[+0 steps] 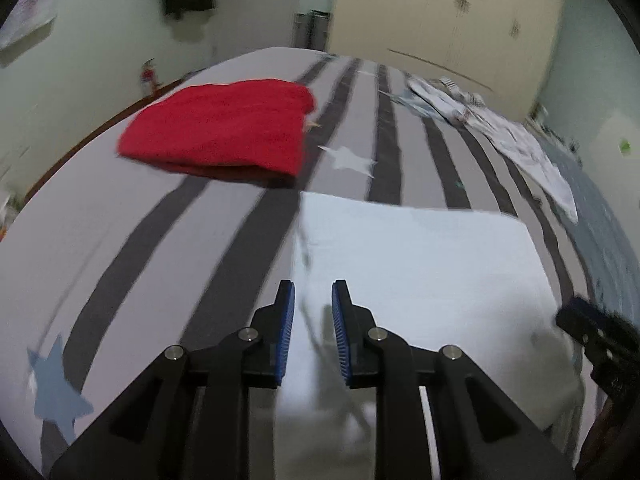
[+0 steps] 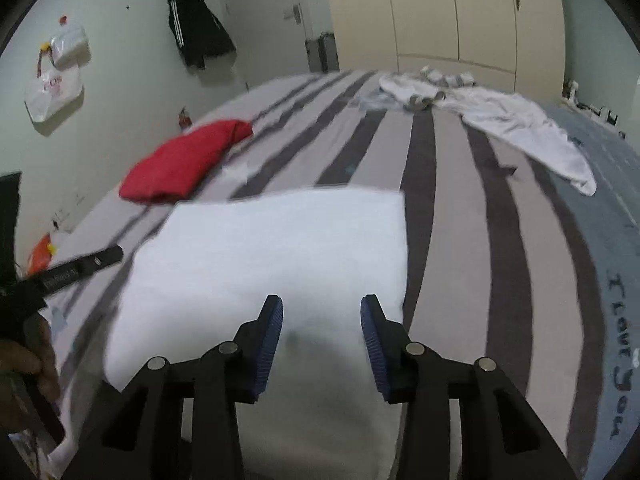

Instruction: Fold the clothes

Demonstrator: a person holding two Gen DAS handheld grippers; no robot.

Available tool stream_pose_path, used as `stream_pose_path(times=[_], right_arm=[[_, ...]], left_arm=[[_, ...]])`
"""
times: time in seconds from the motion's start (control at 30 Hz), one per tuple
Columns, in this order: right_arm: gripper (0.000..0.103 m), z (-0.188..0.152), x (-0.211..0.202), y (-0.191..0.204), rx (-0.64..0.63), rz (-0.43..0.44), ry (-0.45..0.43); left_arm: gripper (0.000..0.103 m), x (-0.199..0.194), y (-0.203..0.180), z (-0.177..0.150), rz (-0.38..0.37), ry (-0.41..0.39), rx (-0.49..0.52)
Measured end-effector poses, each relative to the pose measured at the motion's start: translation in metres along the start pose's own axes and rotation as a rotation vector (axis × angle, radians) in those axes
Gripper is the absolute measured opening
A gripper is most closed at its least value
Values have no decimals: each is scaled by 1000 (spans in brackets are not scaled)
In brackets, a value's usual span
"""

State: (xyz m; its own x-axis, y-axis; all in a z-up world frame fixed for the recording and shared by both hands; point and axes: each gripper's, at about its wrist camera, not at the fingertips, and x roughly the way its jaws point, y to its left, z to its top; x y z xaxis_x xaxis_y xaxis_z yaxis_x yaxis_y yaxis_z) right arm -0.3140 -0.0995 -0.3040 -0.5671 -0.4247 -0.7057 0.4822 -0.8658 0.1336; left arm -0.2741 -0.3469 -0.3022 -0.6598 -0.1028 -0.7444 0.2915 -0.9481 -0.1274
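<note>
A white garment point(image 1: 420, 264) lies folded into a flat rectangle on the striped bed point(image 1: 120, 240); it also shows in the right wrist view point(image 2: 272, 248). My left gripper point(image 1: 313, 292) hovers over its near left part, jaws slightly apart and empty. My right gripper point(image 2: 322, 306) is open and empty over its near edge. A folded red garment point(image 1: 224, 132) lies at the far left, also in the right wrist view point(image 2: 184, 160). A pile of unfolded white clothes point(image 2: 500, 120) lies at the far right of the bed.
The bed point(image 2: 460, 240) has grey and dark stripes with star shapes. A wall runs along its left side, with a black garment point(image 2: 200, 28) and bags point(image 2: 54, 88) hanging. Cream wardrobes point(image 2: 440, 12) stand behind the bed.
</note>
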Motion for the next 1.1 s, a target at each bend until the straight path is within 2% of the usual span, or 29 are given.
stream_pose_path(times=[0.03, 0.1, 0.13, 0.27, 0.33, 0.47, 0.63, 0.7, 0.77, 0.87, 0.97, 1.07, 1.1], right_arm=[[37, 0, 3, 2, -10, -3, 6], [39, -6, 13, 2, -25, -12, 27], [40, -11, 20, 0, -31, -18, 41], [41, -20, 33, -5, -32, -30, 87], [42, -13, 29, -8, -8, -24, 104], [42, 22, 21, -17, 39, -32, 26], [42, 59, 50, -11, -3, -29, -27], [42, 59, 72, -10, -13, -33, 15], [42, 54, 91, -12, -4, -30, 57], [42, 43, 103, -19, 38, -17, 84], [42, 50, 95, -13, 9, -37, 89], [42, 64, 80, -15, 16, -30, 31], [43, 70, 78, -18, 24, -30, 10]], left_arm=[[16, 5, -3, -2, -6, 11, 19], [17, 23, 0, -12, 38, 66, 30], [21, 32, 4, -17, 42, 95, 23], [23, 29, 7, -13, 44, 93, 14], [23, 16, 6, 4, 23, 48, -13], [23, 10, -4, 32, -47, -14, -25], [23, 40, -17, 43, -56, -10, 26], [23, 72, -14, 29, -22, 74, 39], [24, 75, -13, 13, -24, 28, 63], [24, 70, -15, 18, -9, 35, 66], [24, 63, -11, 30, -15, 52, 41], [24, 51, -8, 41, -33, 3, 27], [24, 57, -4, 41, -30, 25, 17]])
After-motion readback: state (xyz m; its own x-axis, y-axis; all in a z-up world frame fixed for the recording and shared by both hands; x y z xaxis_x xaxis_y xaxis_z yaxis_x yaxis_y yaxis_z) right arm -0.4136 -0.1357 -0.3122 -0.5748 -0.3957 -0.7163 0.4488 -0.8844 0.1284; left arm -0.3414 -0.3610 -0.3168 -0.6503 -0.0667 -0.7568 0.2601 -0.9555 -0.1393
